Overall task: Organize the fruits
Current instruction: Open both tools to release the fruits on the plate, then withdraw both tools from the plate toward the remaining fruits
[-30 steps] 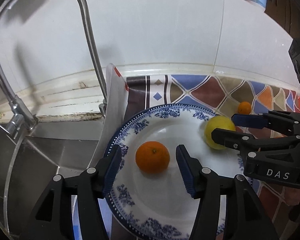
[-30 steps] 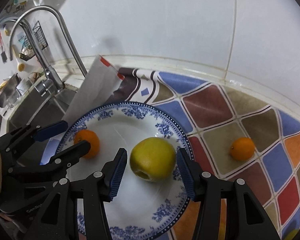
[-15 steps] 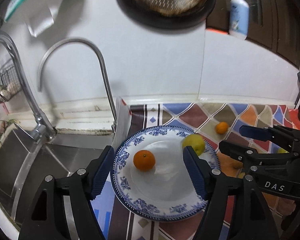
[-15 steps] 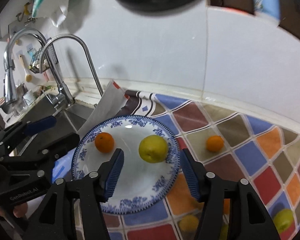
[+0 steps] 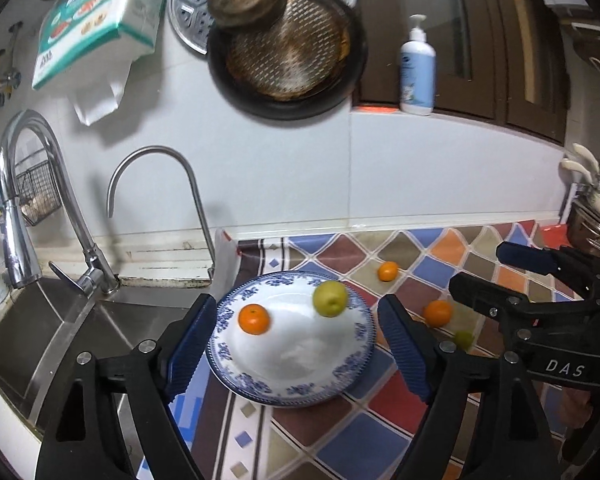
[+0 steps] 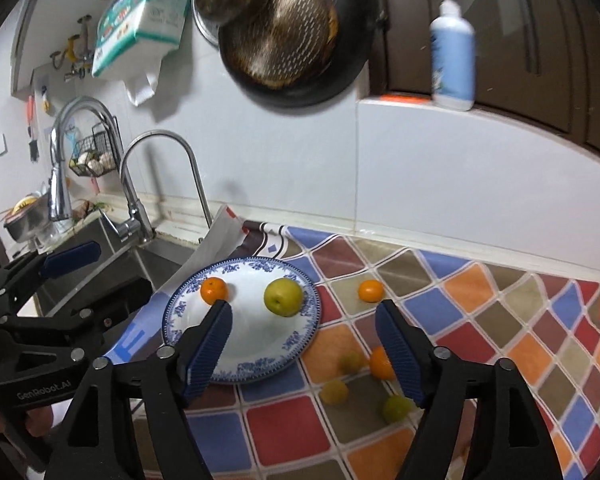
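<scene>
Both grippers have pulled up and back from the plate (image 6: 308,334); the left gripper (image 5: 298,344) and right gripper (image 6: 304,348) are opening, nothing between their fingers. An orange (image 5: 254,319) and green apple (image 5: 331,298) lie apart on the plate, other fruit scattered on the tiled counter (image 6: 500,320).

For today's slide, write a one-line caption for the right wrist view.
Right gripper, jaws opening and empty, above a plate holding an orange and a green apple.
</scene>
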Tool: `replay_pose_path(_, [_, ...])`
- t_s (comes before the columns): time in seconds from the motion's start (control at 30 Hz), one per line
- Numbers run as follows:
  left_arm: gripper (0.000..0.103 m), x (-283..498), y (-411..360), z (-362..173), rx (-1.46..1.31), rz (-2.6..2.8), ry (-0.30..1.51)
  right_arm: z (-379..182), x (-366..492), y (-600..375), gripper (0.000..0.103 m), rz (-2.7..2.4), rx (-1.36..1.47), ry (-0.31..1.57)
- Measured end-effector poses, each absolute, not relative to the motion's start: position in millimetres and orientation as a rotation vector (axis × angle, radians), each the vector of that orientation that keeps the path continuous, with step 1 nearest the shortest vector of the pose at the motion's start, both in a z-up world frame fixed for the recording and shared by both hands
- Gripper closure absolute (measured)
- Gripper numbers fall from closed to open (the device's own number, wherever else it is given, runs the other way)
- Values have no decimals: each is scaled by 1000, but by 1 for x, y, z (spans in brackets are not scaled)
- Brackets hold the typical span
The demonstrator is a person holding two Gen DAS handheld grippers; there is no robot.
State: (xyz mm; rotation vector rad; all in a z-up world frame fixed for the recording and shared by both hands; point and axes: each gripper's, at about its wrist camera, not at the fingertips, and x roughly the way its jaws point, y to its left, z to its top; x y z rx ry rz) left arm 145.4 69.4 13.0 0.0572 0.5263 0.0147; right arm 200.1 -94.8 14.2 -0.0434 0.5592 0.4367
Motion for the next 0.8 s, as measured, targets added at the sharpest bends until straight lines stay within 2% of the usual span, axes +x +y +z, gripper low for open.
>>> replay_pose_path(0.23, [16, 118, 45, 21, 66, -23, 501, 23, 164, -123, 24, 381, -37, 518])
replay_pose_path(0.8, [14, 88, -11, 20, 69, -106, 455, 19, 113, -187, 24, 260, -19, 504])
